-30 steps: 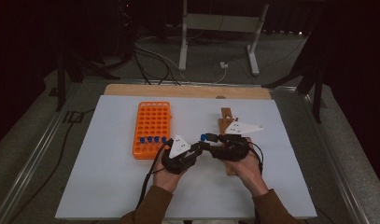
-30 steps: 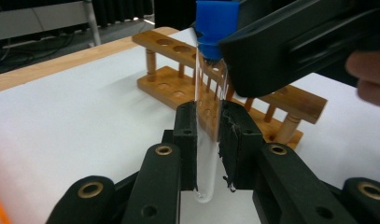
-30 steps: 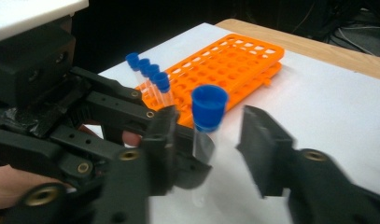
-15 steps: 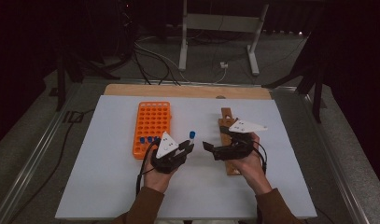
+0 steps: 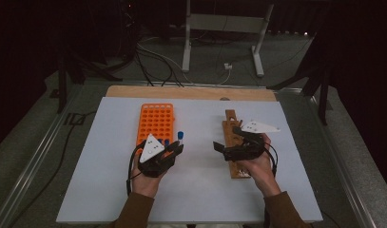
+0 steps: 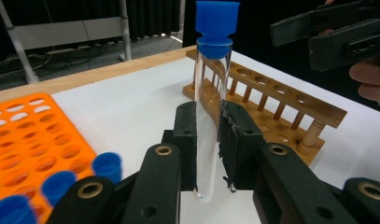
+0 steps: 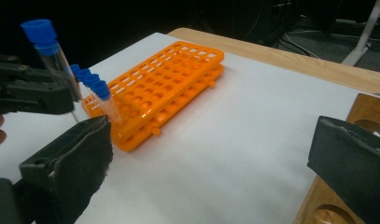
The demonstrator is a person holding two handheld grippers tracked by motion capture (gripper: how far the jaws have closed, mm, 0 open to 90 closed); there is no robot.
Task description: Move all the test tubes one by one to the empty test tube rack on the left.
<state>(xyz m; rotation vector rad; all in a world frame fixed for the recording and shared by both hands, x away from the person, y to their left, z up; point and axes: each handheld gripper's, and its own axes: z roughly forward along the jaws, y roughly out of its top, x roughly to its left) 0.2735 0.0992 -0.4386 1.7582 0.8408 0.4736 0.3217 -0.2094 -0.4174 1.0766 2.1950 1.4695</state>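
My left gripper (image 5: 174, 148) (image 6: 208, 140) is shut on a clear test tube (image 6: 210, 107) with a blue cap (image 5: 180, 135), held upright beside the orange rack (image 5: 155, 122). In the right gripper view the same tube (image 7: 57, 56) stands at the far left, gripped by the other hand's jaws. Several blue-capped tubes (image 7: 92, 84) sit in the near end of the orange rack (image 7: 169, 74). My right gripper (image 5: 218, 147) (image 7: 211, 154) hovers over the wooden rack (image 5: 234, 142). Its jaws have just been opening and stand wide apart with nothing between them.
A white sheet (image 5: 196, 190) covers the table, with a wooden strip (image 5: 191, 92) along its far edge. The wooden rack (image 6: 281, 102) has a row of empty holes. A metal stand (image 5: 219, 28) and cables lie on the floor beyond.
The left gripper has moved left toward the orange rack, taking the tube along. The right gripper has let go of the tube and its jaws have opened wide.
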